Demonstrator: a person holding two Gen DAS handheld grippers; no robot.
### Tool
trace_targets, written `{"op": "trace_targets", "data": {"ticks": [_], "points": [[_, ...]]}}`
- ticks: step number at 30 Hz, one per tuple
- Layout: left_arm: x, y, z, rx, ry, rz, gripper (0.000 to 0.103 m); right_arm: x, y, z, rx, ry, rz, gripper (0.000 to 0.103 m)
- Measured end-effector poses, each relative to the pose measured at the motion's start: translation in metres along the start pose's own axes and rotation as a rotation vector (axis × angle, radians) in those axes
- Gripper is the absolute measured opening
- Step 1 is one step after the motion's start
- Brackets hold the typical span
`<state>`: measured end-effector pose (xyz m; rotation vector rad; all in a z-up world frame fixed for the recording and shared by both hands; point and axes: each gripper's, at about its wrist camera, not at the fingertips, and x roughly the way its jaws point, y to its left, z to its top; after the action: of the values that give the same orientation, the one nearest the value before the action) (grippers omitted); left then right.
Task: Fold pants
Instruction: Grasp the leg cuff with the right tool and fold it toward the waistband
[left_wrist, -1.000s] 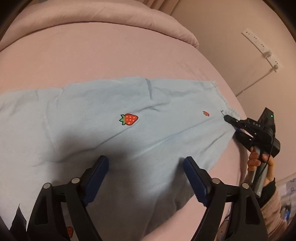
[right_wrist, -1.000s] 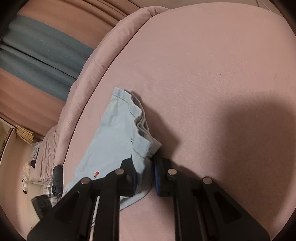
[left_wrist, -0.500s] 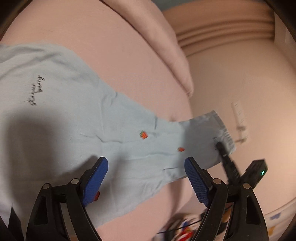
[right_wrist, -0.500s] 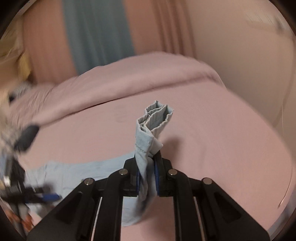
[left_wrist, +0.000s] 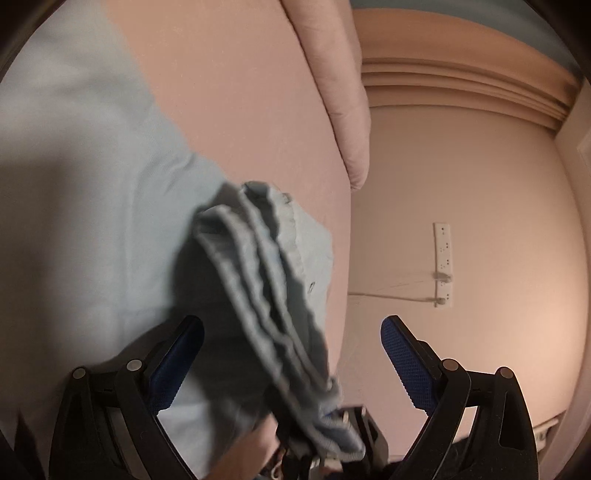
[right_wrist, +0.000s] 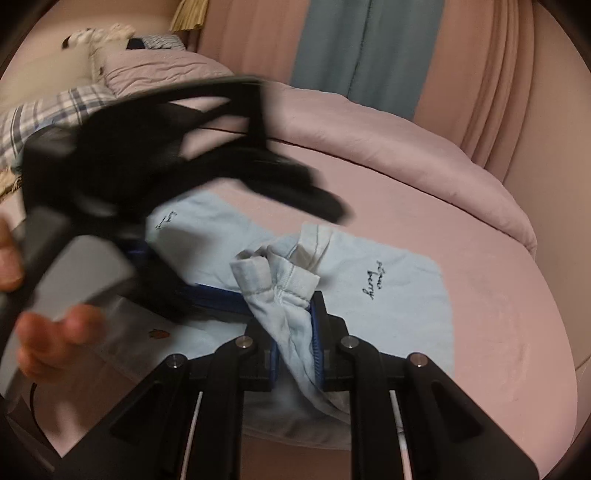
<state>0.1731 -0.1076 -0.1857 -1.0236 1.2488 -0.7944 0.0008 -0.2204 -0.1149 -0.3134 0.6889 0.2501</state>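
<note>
A: Where are the pants (right_wrist: 402, 295)?

B: Pale blue, spread on the pink bed (right_wrist: 480, 229), with dark script on the fabric. The bunched hems stand up, pinched in the right gripper (right_wrist: 295, 343).

A: And the left gripper (left_wrist: 291, 354)?

B: Spread wide, the bunch hanging between its blue pads untouched. The right view alone shows it as a black blur; the left view alone shows the power strip (left_wrist: 443, 264).

Two close wrist views above the bed (left_wrist: 258, 110), both on the pants (right_wrist: 399, 295).
</note>
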Motion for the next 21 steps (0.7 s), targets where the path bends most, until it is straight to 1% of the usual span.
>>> {"op": "trace_targets", "data": {"ticks": [1, 2, 3, 4, 5, 7, 9, 11, 14, 15, 18, 21], "points": [[-0.003, -0.006, 0.001, 0.033, -0.027, 0.017, 0.074, 0.001, 0.002, 0.001, -0.005, -0.005, -0.005, 0.017], [-0.007, -0.01, 0.001, 0.063, -0.041, 0.036, 0.06, 0.0, 0.002, 0.002, -0.007, -0.009, -0.013, 0.017], [-0.011, -0.014, 0.0, 0.094, -0.048, 0.059, 0.033, 0.0, 0.002, 0.003, -0.009, -0.011, -0.022, 0.017], [-0.014, -0.017, 0.001, 0.122, -0.05, 0.08, 0.013, -0.002, 0.002, 0.003, -0.015, -0.02, -0.031, 0.017], [-0.018, -0.02, 0.0, 0.153, -0.056, 0.107, 0.009, -0.004, 0.005, 0.0, -0.023, -0.027, -0.037, 0.017], [-0.031, -0.023, -0.006, 0.214, -0.085, 0.151, 0.009, -0.008, 0.013, -0.002, -0.039, -0.039, -0.051, 0.017], [-0.044, -0.027, -0.013, 0.286, -0.123, 0.211, 0.009, -0.008, 0.02, 0.0, -0.052, -0.055, -0.057, 0.017], [-0.052, -0.024, -0.015, 0.324, -0.137, 0.277, 0.009, -0.01, 0.031, 0.0, -0.066, -0.06, -0.052, 0.017], [-0.058, -0.011, -0.013, 0.329, -0.145, 0.368, 0.009, -0.001, 0.052, -0.001, -0.122, -0.041, -0.033, 0.018], [-0.055, -0.006, -0.011, 0.324, -0.152, 0.386, 0.009, 0.002, 0.057, -0.002, -0.129, -0.03, -0.017, 0.019], [-0.058, 0.006, -0.012, 0.306, -0.167, 0.428, 0.009, 0.012, 0.069, -0.007, -0.137, -0.002, 0.023, 0.021], [-0.064, 0.012, -0.018, 0.314, -0.186, 0.439, 0.009, 0.019, 0.072, -0.01, -0.121, 0.029, 0.055, 0.022]]}}
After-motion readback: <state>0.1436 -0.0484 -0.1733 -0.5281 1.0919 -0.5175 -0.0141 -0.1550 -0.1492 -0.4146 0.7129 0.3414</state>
